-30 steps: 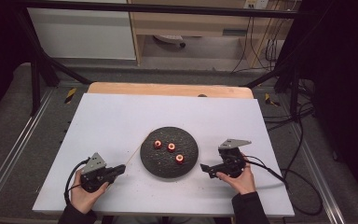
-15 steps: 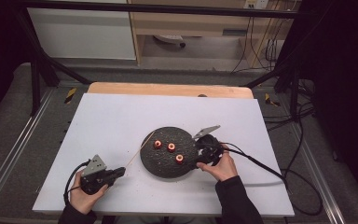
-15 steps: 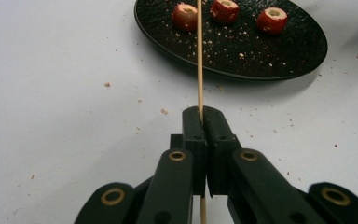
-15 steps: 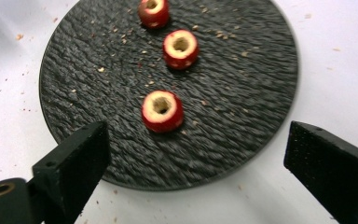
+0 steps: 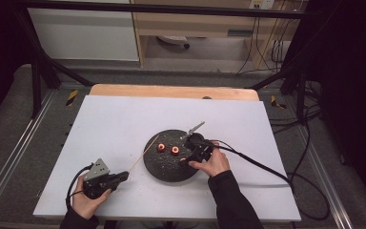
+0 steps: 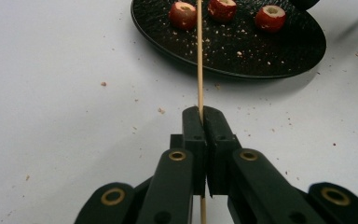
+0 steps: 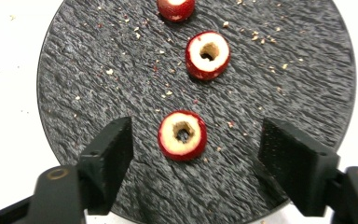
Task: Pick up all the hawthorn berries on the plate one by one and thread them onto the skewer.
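A round black plate [image 5: 164, 171] [image 7: 98, 70] carries three red cored fruit pieces. My right gripper [image 5: 187, 160] [image 7: 196, 140] hovers over the plate's right half. Its jaws stand on either side of the nearest fruit piece [image 7: 182, 135] without touching it, and they have just been closing. Two more pieces [image 7: 208, 54] [image 7: 175, 8] lie beyond in a row. My left gripper [image 5: 123, 176] [image 6: 204, 116] rests on the table left of the plate [image 6: 242, 56], shut on a thin wooden skewer [image 5: 138, 162] [image 6: 199, 60] whose tip points over the plate's rim.
The white tabletop [image 5: 114, 124] has crumbs scattered around the plate. A wooden strip [image 5: 171, 90] runs along its far edge. The right gripper's cable [image 5: 267, 169] trails off to the right, with more cables on the floor there.
The right hand has moved left from the table beside the plate to above the plate's right part. The left hand and its skewer have kept still.
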A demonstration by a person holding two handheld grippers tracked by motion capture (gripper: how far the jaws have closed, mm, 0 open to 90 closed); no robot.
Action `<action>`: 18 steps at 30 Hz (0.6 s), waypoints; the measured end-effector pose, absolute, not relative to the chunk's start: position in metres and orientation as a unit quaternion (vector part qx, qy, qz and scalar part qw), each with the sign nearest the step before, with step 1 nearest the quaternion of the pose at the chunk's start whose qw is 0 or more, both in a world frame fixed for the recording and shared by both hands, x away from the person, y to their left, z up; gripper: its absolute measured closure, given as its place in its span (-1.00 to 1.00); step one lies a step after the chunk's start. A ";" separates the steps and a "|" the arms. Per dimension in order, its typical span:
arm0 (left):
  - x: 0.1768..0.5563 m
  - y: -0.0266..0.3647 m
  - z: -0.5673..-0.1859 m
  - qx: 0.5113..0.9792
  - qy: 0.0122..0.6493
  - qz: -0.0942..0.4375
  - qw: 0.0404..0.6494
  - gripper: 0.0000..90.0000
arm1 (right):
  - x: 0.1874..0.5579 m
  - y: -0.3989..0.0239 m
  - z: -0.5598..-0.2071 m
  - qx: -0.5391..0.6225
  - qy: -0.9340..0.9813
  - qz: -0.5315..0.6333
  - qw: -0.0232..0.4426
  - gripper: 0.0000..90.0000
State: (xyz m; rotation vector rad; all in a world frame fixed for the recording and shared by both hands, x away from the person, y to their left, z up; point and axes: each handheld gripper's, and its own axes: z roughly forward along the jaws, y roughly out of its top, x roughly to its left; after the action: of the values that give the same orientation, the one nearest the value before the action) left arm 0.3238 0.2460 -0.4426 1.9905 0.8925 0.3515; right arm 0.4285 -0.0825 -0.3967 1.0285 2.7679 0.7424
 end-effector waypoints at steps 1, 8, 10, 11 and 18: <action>0.324 0.246 -0.443 0.805 0.361 0.142 0.449 0.96 | 0.431 -0.078 -0.397 0.336 0.911 0.234 0.045 -0.28; 0.324 0.246 -0.443 0.806 0.361 0.140 0.449 0.96 | 0.436 -0.071 -0.402 0.345 0.913 0.216 0.031 -0.06; 0.324 0.246 -0.443 0.805 0.361 0.140 0.449 0.96 | 0.437 -0.070 -0.403 0.350 0.912 0.215 0.024 0.01; 0.324 0.246 -0.443 0.805 0.362 0.140 0.449 0.96 | 0.438 -0.070 -0.403 0.351 0.912 0.212 0.021 0.08; 0.324 0.246 -0.442 0.806 0.360 0.140 0.447 0.96 | 0.440 -0.069 -0.406 0.358 0.911 0.202 0.004 0.24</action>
State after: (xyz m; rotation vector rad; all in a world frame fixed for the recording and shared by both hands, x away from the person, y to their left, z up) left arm 0.3241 0.2461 -0.4425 1.9965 0.8922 0.3466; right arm 0.4402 -0.0689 -0.4061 1.1220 2.8555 0.6337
